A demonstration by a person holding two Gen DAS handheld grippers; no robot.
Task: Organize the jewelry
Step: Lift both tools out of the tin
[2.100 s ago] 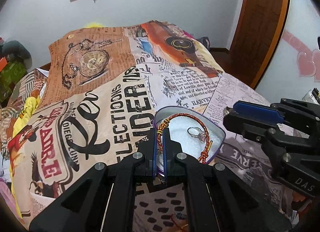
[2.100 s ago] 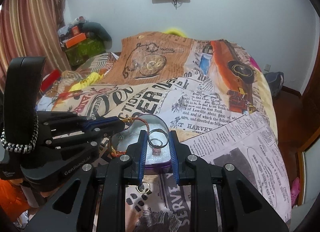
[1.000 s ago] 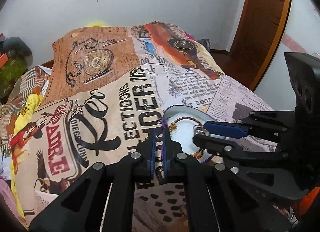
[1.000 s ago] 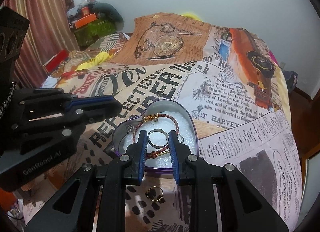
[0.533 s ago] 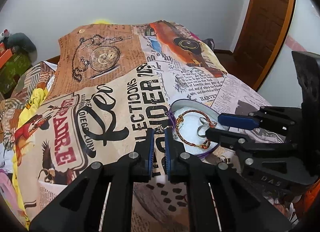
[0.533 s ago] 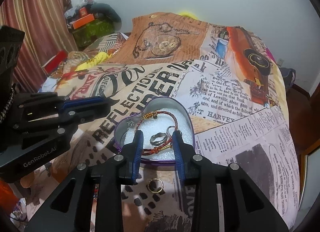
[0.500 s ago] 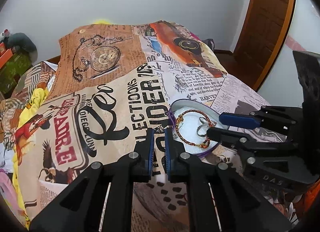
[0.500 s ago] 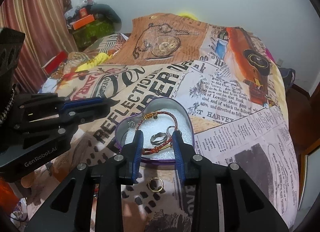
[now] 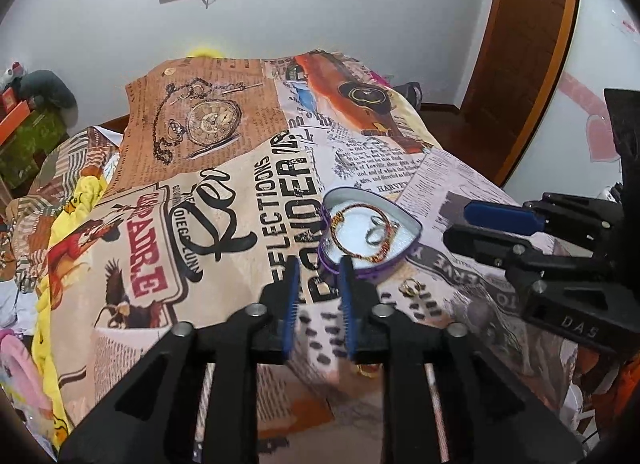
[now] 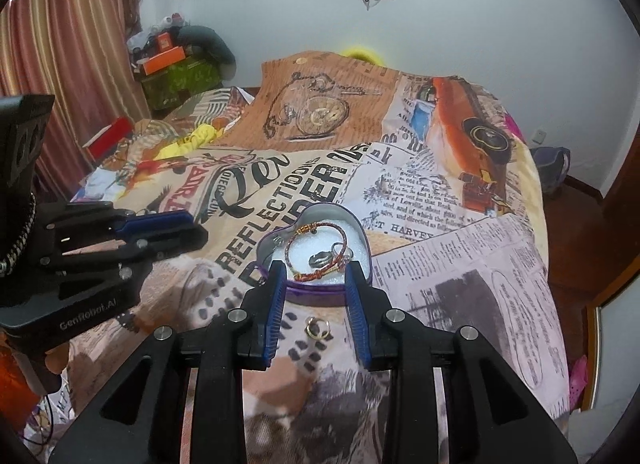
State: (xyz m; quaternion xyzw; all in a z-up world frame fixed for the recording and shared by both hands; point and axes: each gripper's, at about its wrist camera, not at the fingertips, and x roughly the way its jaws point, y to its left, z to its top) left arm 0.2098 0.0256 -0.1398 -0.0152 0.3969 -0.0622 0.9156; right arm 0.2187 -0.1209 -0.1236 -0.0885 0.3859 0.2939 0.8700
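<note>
A purple heart-shaped tin (image 9: 416,229) (image 10: 366,240) lies on the bed. Inside it are a red-and-gold braided bracelet (image 9: 362,205) (image 10: 316,276) and a silver ring (image 9: 374,238) (image 10: 320,260). A gold ring (image 9: 410,287) (image 10: 316,330) lies on the bedspread just in front of the tin. My left gripper (image 9: 318,264) (image 10: 198,229) hovers left of the tin, its jaws opening with nothing between them. My right gripper (image 10: 314,268) (image 9: 456,221) hangs above the tin's near edge, open and holding nothing.
The bed carries a newspaper-print bedspread (image 9: 240,191). Another small gold ring (image 9: 366,370) lies close under the left gripper. Boxes and clutter (image 10: 172,71) stand at the far left by a curtain. A wooden door (image 9: 524,43) is on the right.
The right gripper let the silver ring drop into the tin and pulled back and up. The left gripper also drew back from the tin, and its jaws have spread apart.
</note>
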